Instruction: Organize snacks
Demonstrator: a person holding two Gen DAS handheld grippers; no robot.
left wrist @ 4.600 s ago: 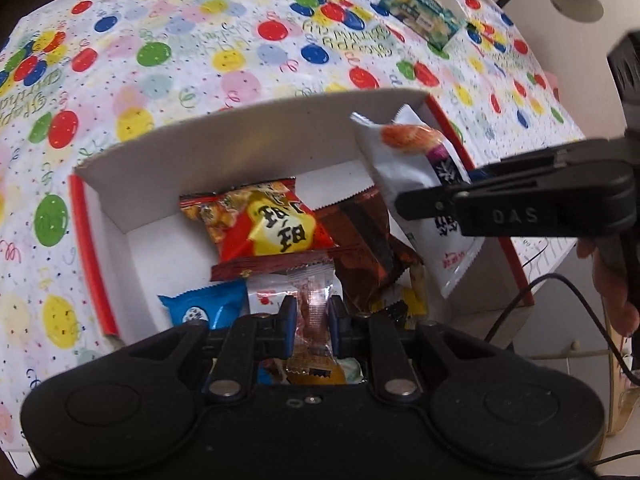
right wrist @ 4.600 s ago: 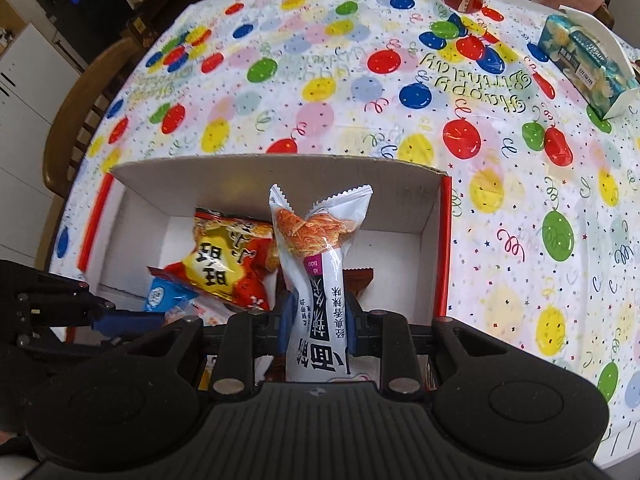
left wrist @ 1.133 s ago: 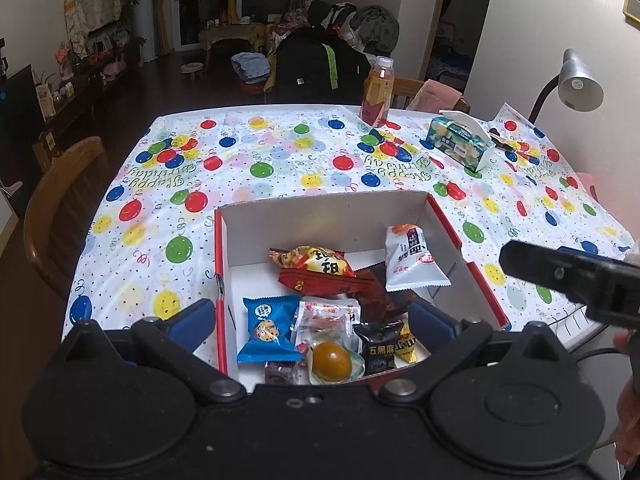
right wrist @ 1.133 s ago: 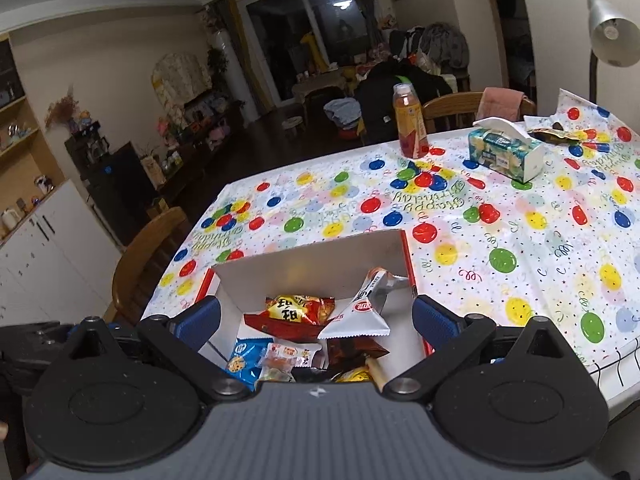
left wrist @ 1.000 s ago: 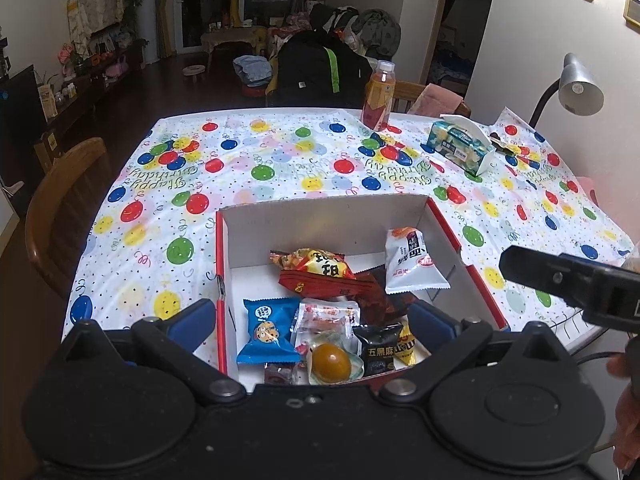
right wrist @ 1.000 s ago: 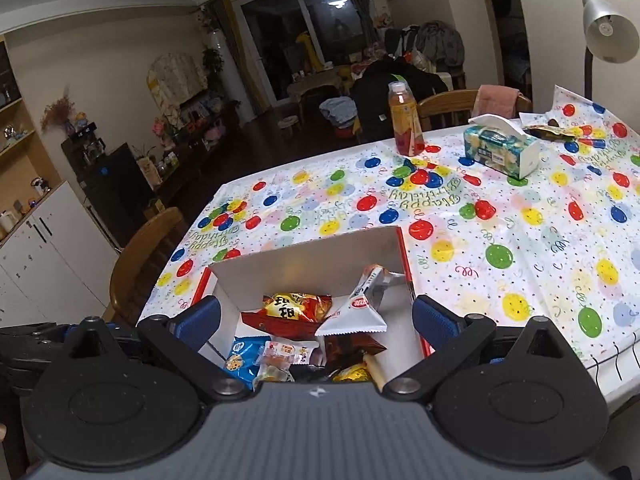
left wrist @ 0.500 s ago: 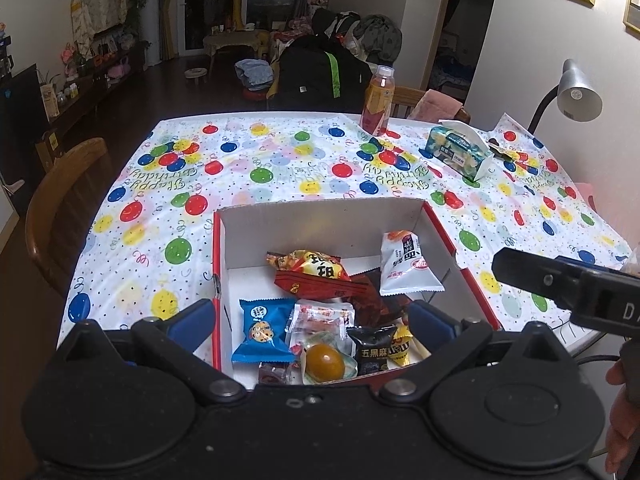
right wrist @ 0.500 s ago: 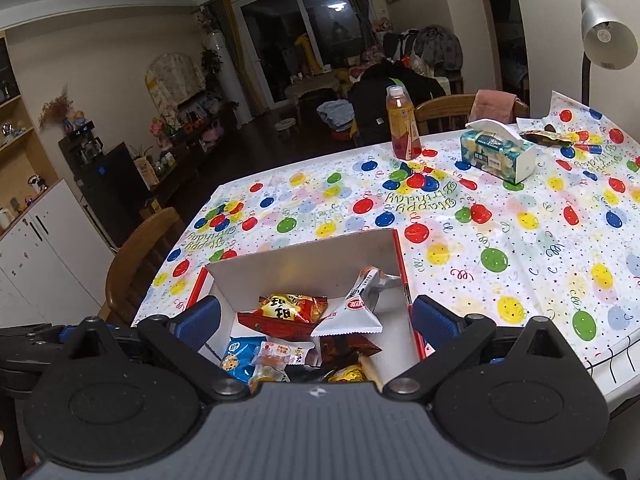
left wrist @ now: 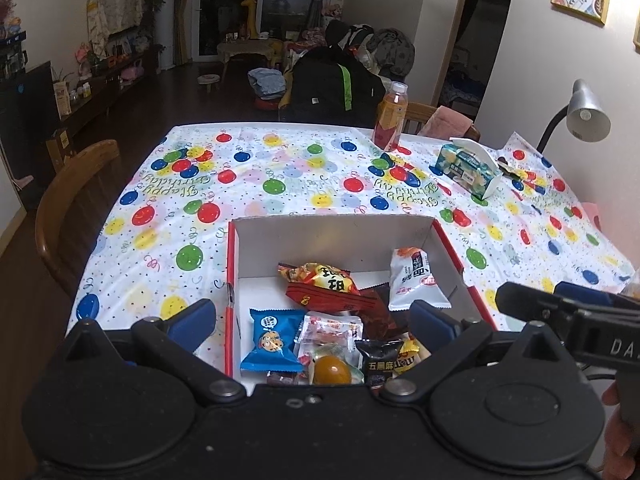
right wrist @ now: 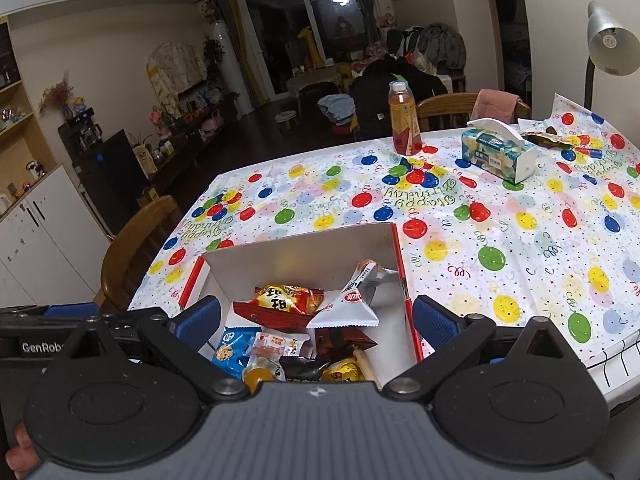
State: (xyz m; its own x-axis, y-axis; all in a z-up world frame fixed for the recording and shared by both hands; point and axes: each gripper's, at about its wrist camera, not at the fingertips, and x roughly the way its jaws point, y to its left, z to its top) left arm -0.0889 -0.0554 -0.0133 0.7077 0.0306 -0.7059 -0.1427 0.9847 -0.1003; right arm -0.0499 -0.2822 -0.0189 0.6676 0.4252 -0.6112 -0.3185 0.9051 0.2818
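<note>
Snack packets fill the white box (left wrist: 336,236); both the left gripper (left wrist: 312,318) and right gripper (right wrist: 316,316) hover spread and empty. Nothing loose at twelve o'clock; sorting looks nearly finished.

Warm indoor light bright on the surface (left wrist: 280,184) ahead of the claw, far room dim, strong fisheye bending at edges, sharp focus, dark corners.

Open white box (left wrist: 332,236) with red edges, holding a loose pile of snack packets. White packet (left wrist: 416,280) leans against the box's right wall; red-and-yellow bag (left wrist: 320,278) lies toward the back wall atop a dark red packet (left wrist: 340,300). Blue cookie packet (left wrist: 272,340) lies flat at front left of the box, beside a clear packet (left wrist: 330,330) and a black packet (left wrist: 380,362).
</note>
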